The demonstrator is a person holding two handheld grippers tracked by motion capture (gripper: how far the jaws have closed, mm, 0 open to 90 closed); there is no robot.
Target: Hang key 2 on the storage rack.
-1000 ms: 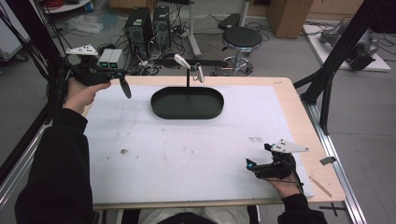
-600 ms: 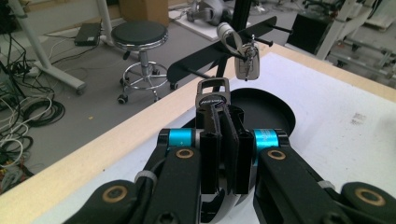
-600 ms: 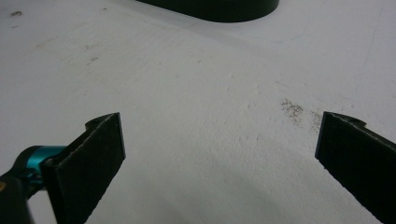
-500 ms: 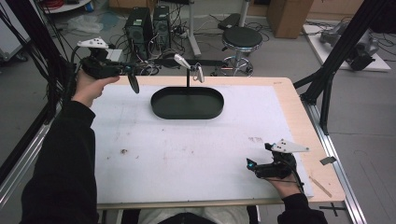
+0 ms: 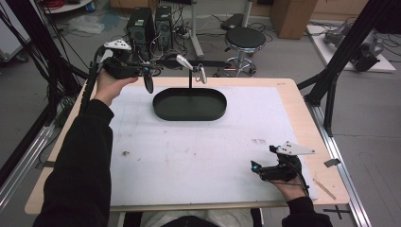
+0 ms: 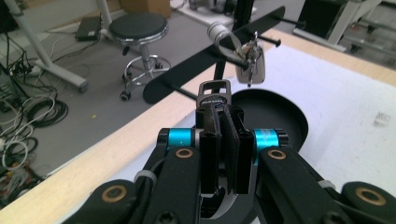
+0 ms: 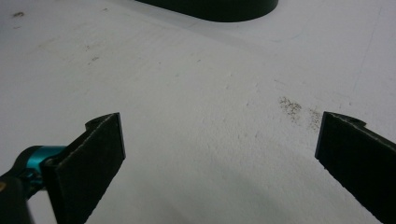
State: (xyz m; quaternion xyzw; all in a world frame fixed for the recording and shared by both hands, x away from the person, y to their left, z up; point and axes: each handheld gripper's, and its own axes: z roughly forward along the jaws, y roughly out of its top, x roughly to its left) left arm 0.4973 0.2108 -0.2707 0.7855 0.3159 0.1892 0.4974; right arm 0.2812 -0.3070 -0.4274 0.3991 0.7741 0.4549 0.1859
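Cluttered workshop floor beyond the far table edge: round stool (image 5: 244, 38), computer towers (image 5: 139, 23), loose cables. White mat (image 5: 198, 151) over a wooden table, with a black oval tray (image 5: 189, 116) toward the far side.

Left gripper (image 6: 219, 116) clamped on a small dark tag (image 6: 215, 100), metal loop poking out past the fingertips. Held high off the table, just short of a black rack bar (image 6: 187, 77) with thin pegs, straight ahead of the jaws. Silver key-like piece (image 6: 251, 65) already hanging from a peg, ahead and slightly right of the loop. Tray below and beyond the jaws.

Likely trouble, as a judgement: small loop and thin pegs, so easily missed if brought in off-line. Possible knock against the hanging silver piece, set swinging or pushed off. Possible shove on the light rack itself. If let go before the loop is seated, probably a drop into the tray, or past the table edge onto the floor.

Left forearm stretched far forward and up, hand wrapped around the gripper body, jaws aimed sideways toward the rack. Right gripper (image 5: 264, 157) down near the front of the mat, hand resting behind it, jaws spread wide and empty over bare mat, well apart from the tray.
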